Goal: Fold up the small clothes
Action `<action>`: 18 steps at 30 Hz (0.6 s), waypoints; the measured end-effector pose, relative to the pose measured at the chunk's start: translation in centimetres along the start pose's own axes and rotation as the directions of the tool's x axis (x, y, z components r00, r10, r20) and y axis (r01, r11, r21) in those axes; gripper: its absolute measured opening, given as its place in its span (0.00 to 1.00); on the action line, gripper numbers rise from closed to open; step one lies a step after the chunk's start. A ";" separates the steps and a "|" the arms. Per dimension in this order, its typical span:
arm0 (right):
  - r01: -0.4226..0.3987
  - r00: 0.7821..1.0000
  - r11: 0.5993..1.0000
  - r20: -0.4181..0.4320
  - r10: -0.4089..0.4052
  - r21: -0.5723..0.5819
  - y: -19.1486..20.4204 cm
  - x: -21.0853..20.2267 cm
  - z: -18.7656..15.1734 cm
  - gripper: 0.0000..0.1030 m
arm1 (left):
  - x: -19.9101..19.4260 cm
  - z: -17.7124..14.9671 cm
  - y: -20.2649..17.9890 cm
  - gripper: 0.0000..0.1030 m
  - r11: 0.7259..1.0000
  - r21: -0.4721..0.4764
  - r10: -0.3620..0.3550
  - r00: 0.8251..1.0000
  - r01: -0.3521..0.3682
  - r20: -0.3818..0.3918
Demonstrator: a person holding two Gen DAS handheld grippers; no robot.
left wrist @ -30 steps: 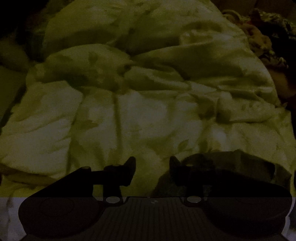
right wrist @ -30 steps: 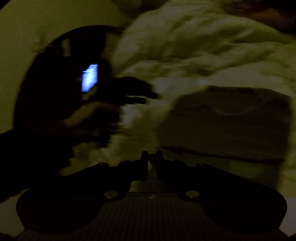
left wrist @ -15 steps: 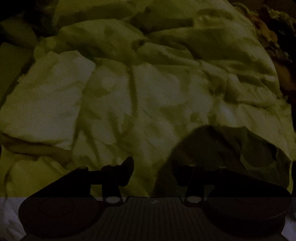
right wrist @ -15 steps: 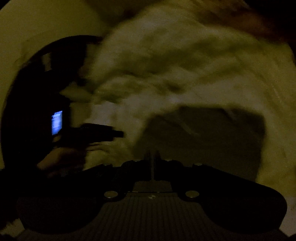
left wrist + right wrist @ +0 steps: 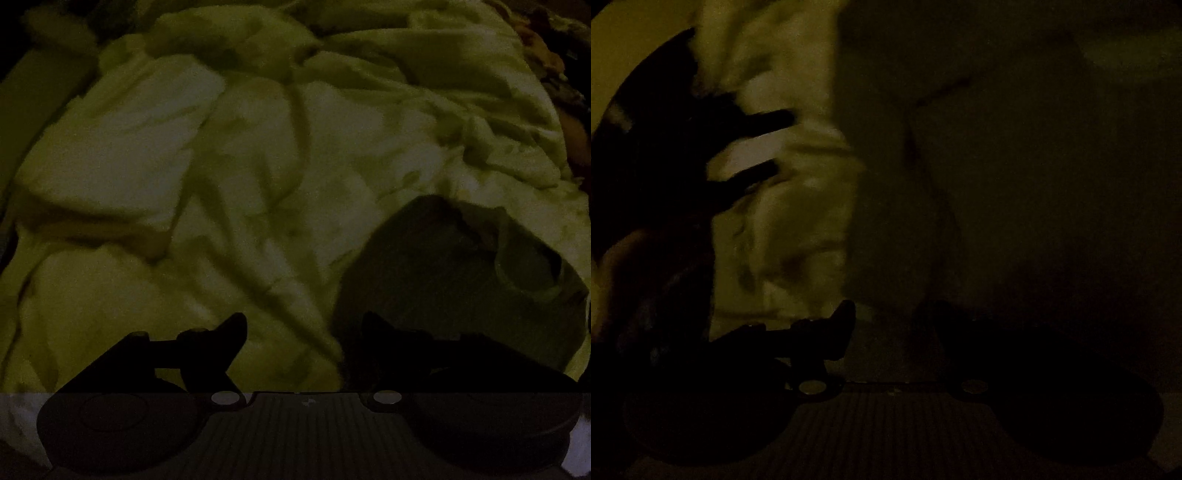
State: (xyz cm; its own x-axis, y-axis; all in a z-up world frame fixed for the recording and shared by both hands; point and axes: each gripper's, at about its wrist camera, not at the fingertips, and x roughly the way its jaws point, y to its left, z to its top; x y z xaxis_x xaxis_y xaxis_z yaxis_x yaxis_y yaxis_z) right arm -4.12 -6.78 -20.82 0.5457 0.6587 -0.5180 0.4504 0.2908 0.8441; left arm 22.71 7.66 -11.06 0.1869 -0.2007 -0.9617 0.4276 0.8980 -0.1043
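Our right gripper (image 5: 886,317) has opened and closed in on the dark garment (image 5: 454,280), lower right of the left view; our left gripper (image 5: 303,328) gapes beside it on the quilt (image 5: 184,147).

Dark garment (image 5: 461,280) beside open bedding (image 5: 221,166)

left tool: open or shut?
Open. The left tool shows a wide gap between its fingertips, with only pale bedding visible between them; the dark garment lies beside it.

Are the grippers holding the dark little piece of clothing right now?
No. The left gripper is open over the rumpled blanket, with the dark garment lying beside it. The right gripper is open too, close to the garment, gripping nothing.
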 end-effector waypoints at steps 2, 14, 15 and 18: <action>-0.017 1.000 0.996 0.004 0.016 0.084 -1.1 1.3 -0.5 0.51 | -0.1 -0.9 1.0 1.00 1.000 -0.002 0.015 1.000 -0.015 -0.007; 0.371 0.928 0.659 0.291 -0.233 -0.654 10.7 0.5 -6.0 0.61 | -1.1 -4.2 5.7 1.00 0.987 -0.159 0.007 0.999 -0.012 -0.033; 0.400 0.916 0.591 0.297 -0.268 -0.700 11.4 1.9 -6.6 0.61 | -1.1 -4.3 5.9 1.00 0.986 -0.166 0.007 0.999 -0.013 -0.034; 0.449 0.884 0.428 0.320 -0.342 -0.784 11.6 5.6 -7.8 0.55 | -1.5 -4.5 6.4 1.00 0.985 -0.171 0.004 0.999 -0.010 -0.032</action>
State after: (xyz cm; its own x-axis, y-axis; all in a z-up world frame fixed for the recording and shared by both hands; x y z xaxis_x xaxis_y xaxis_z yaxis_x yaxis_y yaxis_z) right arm -1.35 5.67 -12.84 0.5543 0.2606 -0.7905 -0.1164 0.9647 0.2364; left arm 21.15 15.53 -11.42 0.1600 -0.1840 -0.9698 0.2678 0.9537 -0.1368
